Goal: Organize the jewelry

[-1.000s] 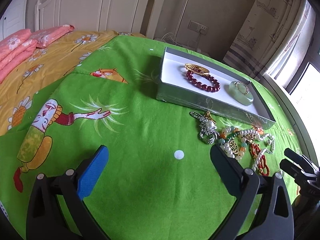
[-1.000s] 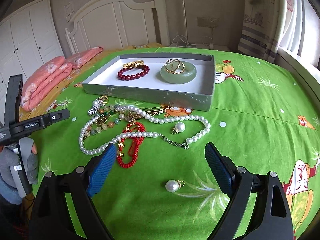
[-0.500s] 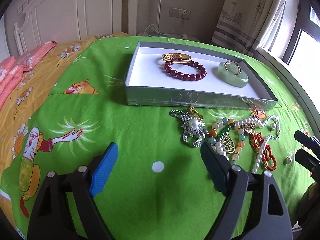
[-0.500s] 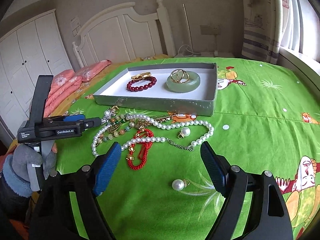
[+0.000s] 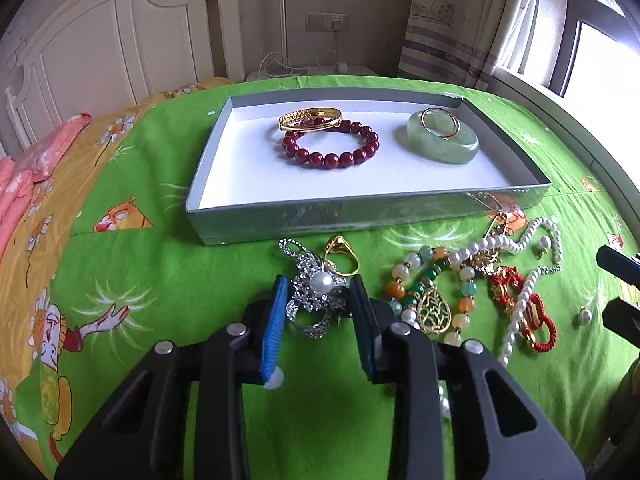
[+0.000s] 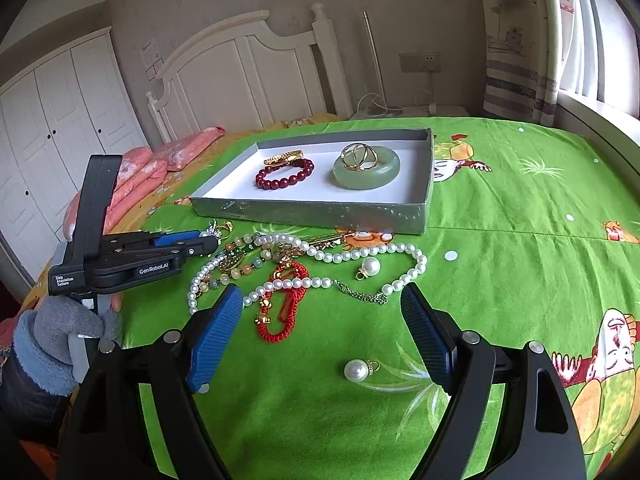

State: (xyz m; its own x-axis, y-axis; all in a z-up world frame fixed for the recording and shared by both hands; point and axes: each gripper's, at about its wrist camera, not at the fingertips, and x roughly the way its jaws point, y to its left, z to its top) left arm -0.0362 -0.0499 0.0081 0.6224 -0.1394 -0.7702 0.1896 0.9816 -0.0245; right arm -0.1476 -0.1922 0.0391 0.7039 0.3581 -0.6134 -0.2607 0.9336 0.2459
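In the left wrist view, the left tool [image 5: 318,300] has just been closing its jaws, and they now stand narrow around the silver brooch [image 5: 314,294] with a pearl in its middle. The brooch lies on the green bed cover [image 5: 160,272], just in front of the grey box [image 5: 360,216]. Whether the pads already press on it I cannot tell; the gap looks almost gone. A gold ring [image 5: 341,256] touches the far edge of the brooch. To do this step well, I think the tool should close slowly and lift straight up, so that the ring is not dragged along. The brooch has many thin points, so a hold across its thick middle seems the safest. Inside the box already lie a red bead bracelet [image 5: 332,148], a gold bangle [image 5: 310,117] and a jade bangle [image 5: 444,142]; the white floor near the front left corner is free for the brooch.

In the right wrist view, the right tool [image 6: 322,332] is wide and holds nothing. It hangs above the pearl necklace [image 6: 320,256] and the red cord bracelet [image 6: 282,304], with a loose pearl earring [image 6: 357,370] between its fingers. It is better that it waits there, apart from the left tool [image 6: 188,246].
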